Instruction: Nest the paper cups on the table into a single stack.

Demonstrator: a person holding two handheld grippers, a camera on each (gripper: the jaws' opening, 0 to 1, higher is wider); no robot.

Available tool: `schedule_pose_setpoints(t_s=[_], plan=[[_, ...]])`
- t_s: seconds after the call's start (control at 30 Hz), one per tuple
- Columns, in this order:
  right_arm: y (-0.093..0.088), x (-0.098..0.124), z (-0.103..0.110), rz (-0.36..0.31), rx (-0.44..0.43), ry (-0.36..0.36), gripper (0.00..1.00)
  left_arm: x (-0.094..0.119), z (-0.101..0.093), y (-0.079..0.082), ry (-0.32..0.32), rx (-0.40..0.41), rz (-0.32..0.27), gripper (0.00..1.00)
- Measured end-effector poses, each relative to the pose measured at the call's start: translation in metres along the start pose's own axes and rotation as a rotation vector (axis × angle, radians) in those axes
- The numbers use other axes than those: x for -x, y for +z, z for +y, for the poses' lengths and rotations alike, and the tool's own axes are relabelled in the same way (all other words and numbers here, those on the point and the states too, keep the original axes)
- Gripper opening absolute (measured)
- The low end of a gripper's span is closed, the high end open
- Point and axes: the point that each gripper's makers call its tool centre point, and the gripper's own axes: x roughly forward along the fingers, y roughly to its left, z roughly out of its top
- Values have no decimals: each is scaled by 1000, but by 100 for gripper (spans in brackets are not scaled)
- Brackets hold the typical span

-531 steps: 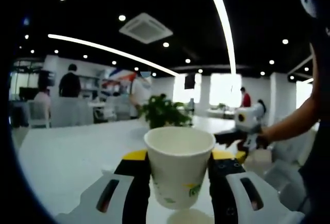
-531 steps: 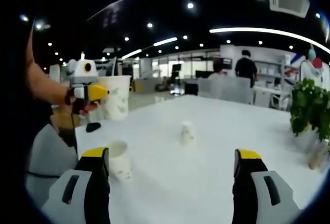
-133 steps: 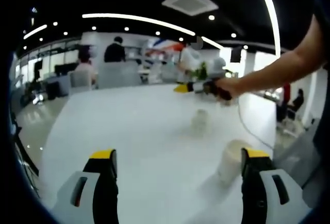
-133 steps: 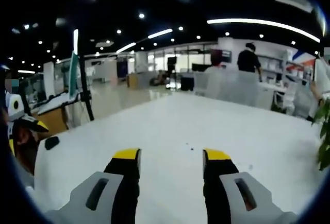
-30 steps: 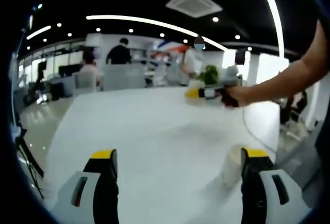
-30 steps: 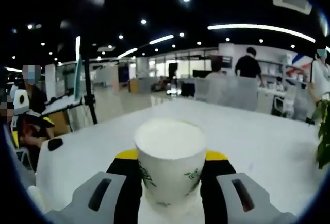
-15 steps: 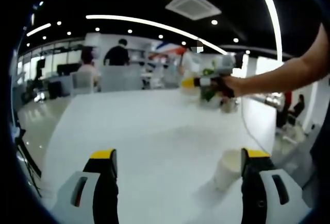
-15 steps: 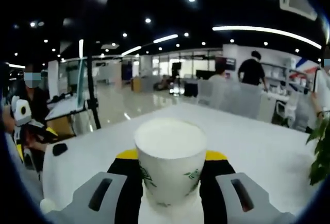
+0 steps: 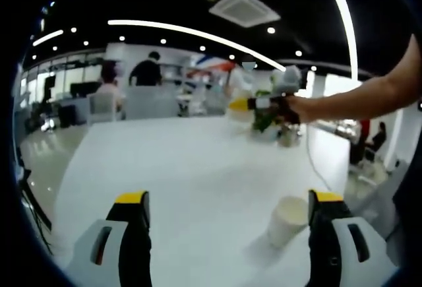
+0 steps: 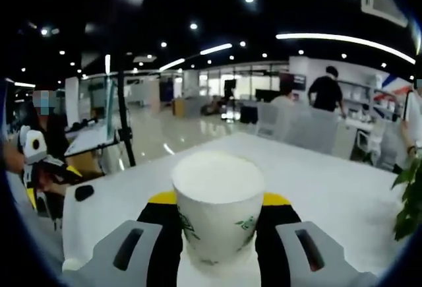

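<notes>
Holding one paper cup point(image 10: 217, 214) upright in right claw point(image 10: 217, 234); we're eyeing the standing cup point(image 9: 287, 221) by wide-open left claw point(image 9: 227, 234).

Open-plan office interior. A dark ceiling carries recessed spotlights, long curved light strips point(image 9: 198, 33) and a cassette air-conditioning unit point(image 9: 244, 8), above a large white table point(image 9: 178, 168). Behind it stand rows of desks with monitors point(image 10: 267, 95) and chairs point(image 10: 303, 125), glass partitions, people standing or seated at workstations point(image 9: 146, 72), and a potted plant point(image 10: 409, 211).
</notes>
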Motion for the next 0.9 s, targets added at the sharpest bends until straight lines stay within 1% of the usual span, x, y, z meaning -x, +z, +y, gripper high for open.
schedule_pose_setpoints(t_s=[0.07,0.1,0.23,0.37,0.47,0.6,0.9], plan=[[2,1,5,-3,6,13,39,-1,-3,1,-14,-6,0,98],[2,2,7,-4,10,15,39,-2,-4,2,-26,-20,-10,98],[2,6,14,-1,7,19,39,-3,-5,1,-31,-3,3,98],[3,11,25,12,23,34,39,-2,-11,10,-57,-17,-16,98],[6,14,30,12,26,39,39,-1,-11,13,-56,-15,-14,98],[11,18,38,10,23,52,39,-1,-13,20,-63,-7,-30,98],[16,26,60,4,27,86,39,-2,-21,20,-76,-8,-22,97]])
